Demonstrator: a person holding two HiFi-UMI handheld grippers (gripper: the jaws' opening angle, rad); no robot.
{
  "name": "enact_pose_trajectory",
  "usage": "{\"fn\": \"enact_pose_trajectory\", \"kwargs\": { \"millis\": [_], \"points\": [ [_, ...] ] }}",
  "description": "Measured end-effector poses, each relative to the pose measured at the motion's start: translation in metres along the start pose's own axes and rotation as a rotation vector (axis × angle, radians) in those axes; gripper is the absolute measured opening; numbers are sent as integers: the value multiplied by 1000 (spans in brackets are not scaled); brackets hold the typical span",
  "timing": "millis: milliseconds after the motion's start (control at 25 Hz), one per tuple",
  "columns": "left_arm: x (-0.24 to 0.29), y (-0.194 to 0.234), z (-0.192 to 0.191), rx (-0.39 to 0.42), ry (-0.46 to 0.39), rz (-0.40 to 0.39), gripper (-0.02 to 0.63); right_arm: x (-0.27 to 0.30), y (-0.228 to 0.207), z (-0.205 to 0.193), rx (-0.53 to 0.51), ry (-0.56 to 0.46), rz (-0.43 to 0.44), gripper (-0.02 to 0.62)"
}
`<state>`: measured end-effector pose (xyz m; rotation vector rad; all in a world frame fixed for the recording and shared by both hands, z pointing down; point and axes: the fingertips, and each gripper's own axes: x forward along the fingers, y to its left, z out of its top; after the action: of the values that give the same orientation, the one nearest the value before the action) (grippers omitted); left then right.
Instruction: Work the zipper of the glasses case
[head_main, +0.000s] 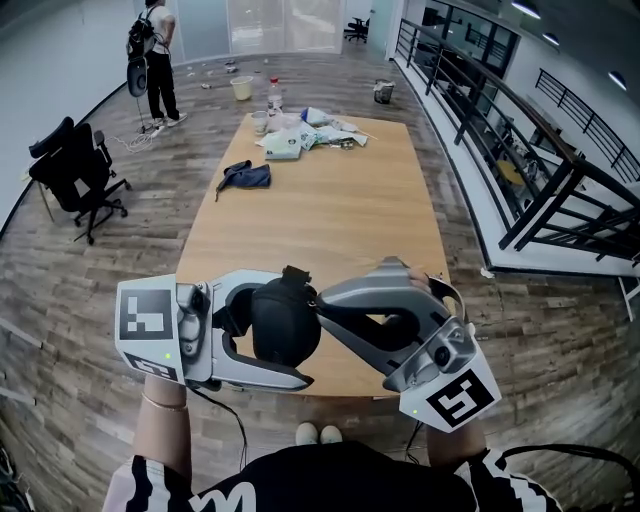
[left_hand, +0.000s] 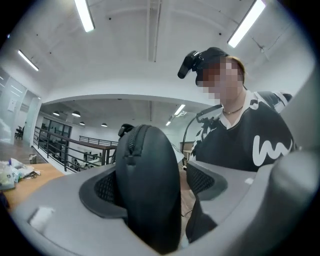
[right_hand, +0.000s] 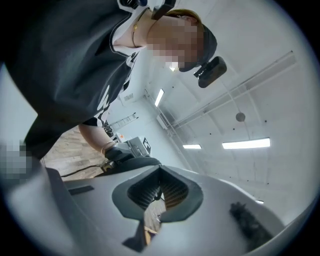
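The person's shoes (head_main: 318, 434) show on the wood floor just below both grippers, which are held up over the near edge of the table (head_main: 330, 215). The left gripper (head_main: 298, 338) lies level with its jaws wide apart and clamped on the black glasses case (left_hand: 150, 190), which stands on edge between the pads, its zipper (left_hand: 131, 145) running over the top. The right gripper (head_main: 322, 300) reaches in from the other side. Its jaws are together at the case's upper edge, pinching a small dark piece there, the zipper pull (head_main: 293, 272) as far as can be seen. The case fills the gap between the left jaws and hides what lies behind it.

Farther along the bare tabletop lies a dark blue pouch (head_main: 245, 177). At the far end sits a clutter of packets and papers (head_main: 310, 137) with a bottle (head_main: 274, 97). Left of the table stands a black office chair (head_main: 80, 165). Beyond it a person (head_main: 155, 55) stands near the wall, and two buckets (head_main: 241, 88) rest on the floor past the table. A black railing (head_main: 520, 130) runs along the right.
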<state>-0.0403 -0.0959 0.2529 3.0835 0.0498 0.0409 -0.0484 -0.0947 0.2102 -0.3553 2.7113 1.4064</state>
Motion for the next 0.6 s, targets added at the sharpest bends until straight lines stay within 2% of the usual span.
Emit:
{"fn": "enact_pose_trajectory", "kwargs": {
  "millis": [80,320,480,520,560,600],
  "points": [
    [4,1,2,-2,-19,-5,373,0,1,3,9,-14,-8,8],
    [20,3,-13,-18,19,-23,383,0,10,5,-1,-22,18,8],
    [23,-5,-15,-27,20,-62,379,-3,7,9,8,-33,-9,8],
    [24,-7,-17,-27,36,-71,364,-3,5,9,6,-31,-12,8],
    [25,-8,-18,-30,53,-73,317,-3,4,8,0,-25,-14,8],
    [25,-6,-18,-35,64,-69,307,-2,2,5,-10,-13,-15,8]
  ]
}}
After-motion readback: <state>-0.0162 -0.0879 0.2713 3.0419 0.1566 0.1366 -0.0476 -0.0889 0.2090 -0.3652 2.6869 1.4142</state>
